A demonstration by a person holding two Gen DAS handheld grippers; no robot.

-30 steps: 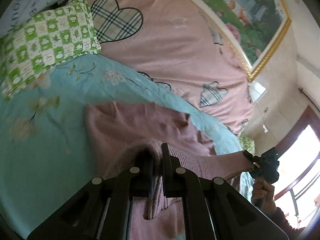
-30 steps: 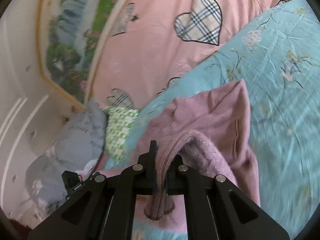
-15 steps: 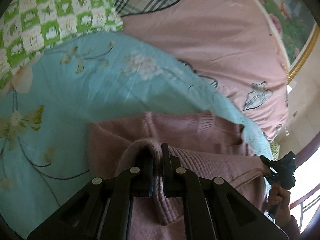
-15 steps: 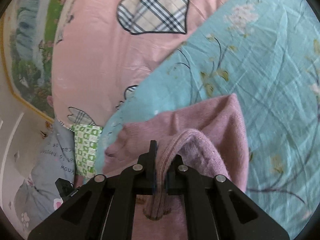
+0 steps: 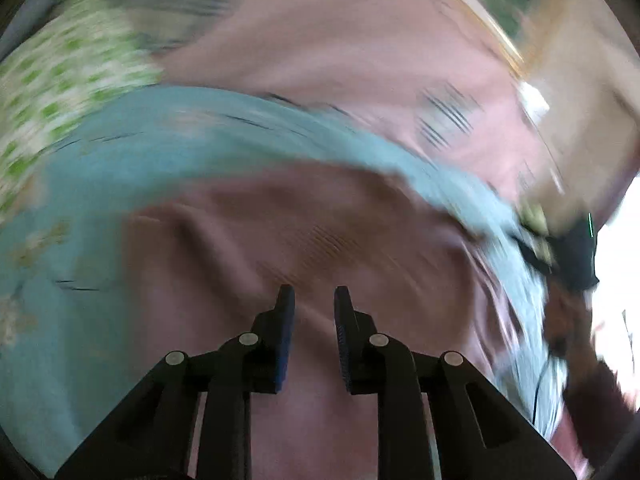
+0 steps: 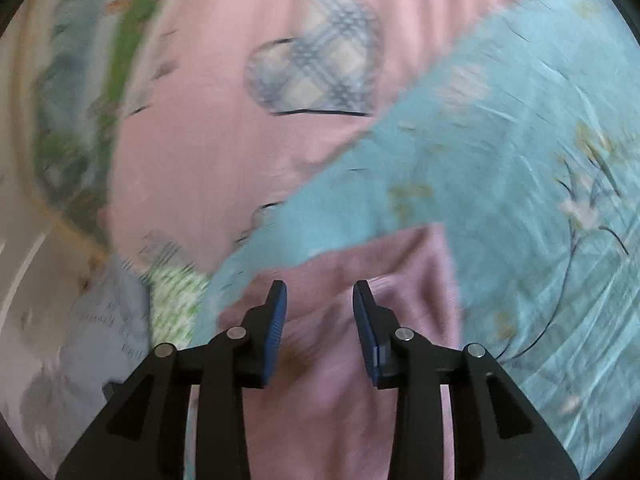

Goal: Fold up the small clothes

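A mauve knit sweater lies flat on the light blue floral sheet. My left gripper is open and empty just above the sweater's near part. In the right wrist view the same sweater lies on the sheet, and my right gripper is open and empty over its edge. The right gripper, held in a hand, shows blurred at the right of the left wrist view. Both views are motion-blurred.
A pink quilt with plaid hearts lies beyond the sheet. A green checked pillow and a grey pillow sit at the bed's head. A framed painting hangs on the wall. A bright window is at the right.
Both grippers have opened and let go of the sweater's folded edge, which now lies flat on the sweater's body. Both cameras are moving, blurring the views.
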